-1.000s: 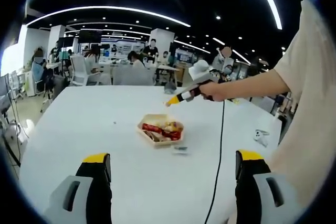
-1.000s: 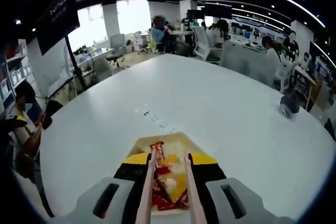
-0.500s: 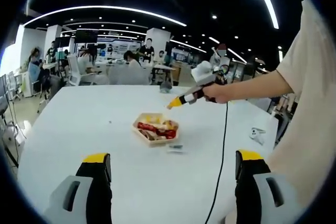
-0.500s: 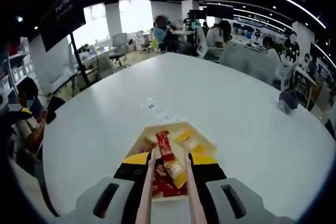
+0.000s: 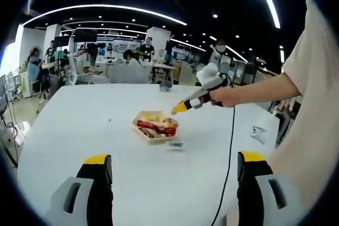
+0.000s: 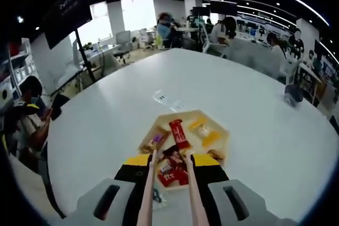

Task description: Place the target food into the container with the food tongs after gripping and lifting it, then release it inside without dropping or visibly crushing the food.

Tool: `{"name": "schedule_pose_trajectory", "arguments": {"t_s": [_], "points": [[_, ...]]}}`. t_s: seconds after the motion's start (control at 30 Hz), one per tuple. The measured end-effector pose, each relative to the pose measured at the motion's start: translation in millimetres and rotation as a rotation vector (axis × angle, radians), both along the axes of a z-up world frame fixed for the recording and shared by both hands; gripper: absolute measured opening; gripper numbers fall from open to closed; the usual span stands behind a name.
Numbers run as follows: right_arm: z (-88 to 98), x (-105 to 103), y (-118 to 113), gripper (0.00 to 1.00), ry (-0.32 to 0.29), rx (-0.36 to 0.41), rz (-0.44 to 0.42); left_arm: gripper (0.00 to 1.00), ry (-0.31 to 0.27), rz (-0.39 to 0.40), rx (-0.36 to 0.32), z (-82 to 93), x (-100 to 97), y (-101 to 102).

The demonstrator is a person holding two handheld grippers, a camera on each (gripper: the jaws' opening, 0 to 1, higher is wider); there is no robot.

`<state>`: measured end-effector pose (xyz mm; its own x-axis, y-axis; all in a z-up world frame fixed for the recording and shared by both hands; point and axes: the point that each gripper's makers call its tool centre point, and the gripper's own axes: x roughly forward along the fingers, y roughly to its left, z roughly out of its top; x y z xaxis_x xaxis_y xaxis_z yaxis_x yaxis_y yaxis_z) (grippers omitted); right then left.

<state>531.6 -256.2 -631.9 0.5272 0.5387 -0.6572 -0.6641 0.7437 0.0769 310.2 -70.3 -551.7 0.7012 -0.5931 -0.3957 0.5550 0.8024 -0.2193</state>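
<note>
A beige hexagonal tray (image 6: 221, 130) on the white table holds wrapped snacks: a red bar (image 6: 178, 133), yellow packets (image 6: 204, 132) and red packets (image 6: 170, 172). My right gripper (image 6: 170, 161) is shut on pale food tongs (image 6: 146, 194), whose two arms run forward between the jaws. The tong tips hang apart over the red packets at the tray's near side; I cannot tell whether they touch any. In the left gripper view a person's hand holds the right gripper (image 5: 183, 107) just right of the tray (image 5: 139, 121). My left gripper (image 5: 175, 170) is open, low and well short of the tray.
A small packet (image 5: 175, 144) lies on the table beside the tray. A white clip (image 5: 258, 134) sits far right, and a cable (image 5: 229, 162) hangs from the right gripper. White labels (image 6: 165, 99) lie beyond the tray, a dark object (image 6: 293, 95) near the far edge. People sit at desks behind.
The right gripper with the tongs has drawn back and tipped down, so the whole tray now shows beyond the tong tips. The left gripper stays open.
</note>
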Motion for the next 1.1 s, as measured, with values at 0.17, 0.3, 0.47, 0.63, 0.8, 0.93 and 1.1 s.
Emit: {"name": "schedule_pose_trajectory", "arguments": {"t_s": [0.17, 0.3, 0.47, 0.63, 0.8, 0.93, 1.1], "points": [[-10.9, -25, 10, 0.28, 0.031, -0.009, 0.038, 0.99, 0.026, -0.063, 0.097, -17.8, -13.6, -2], [-17.4, -42, 17, 0.28, 0.045, -0.009, 0.049, 0.99, 0.035, -0.074, 0.091, -20.1, -18.0, -4], [-28.9, -60, 25, 0.28, 0.069, -0.021, 0.073, 0.99, 0.04, -0.073, 0.087, -22.0, -21.1, -5], [-38.0, -72, 30, 0.28, 0.078, -0.051, 0.115, 0.98, 0.045, -0.058, 0.092, -25.4, -24.1, -1], [-46.3, -80, 30, 0.28, 0.09, -0.074, 0.135, 0.98, 0.056, -0.049, 0.087, -28.8, -30.3, 1], [-54.9, -81, 26, 0.28, 0.083, -0.125, 0.152, 0.98, 0.065, -0.037, 0.08, -30.7, -34.0, 3], [-63.2, -84, 24, 0.29, 0.083, -0.164, 0.175, 0.98, 0.069, -0.029, 0.071, -31.1, -35.3, 3]]}}
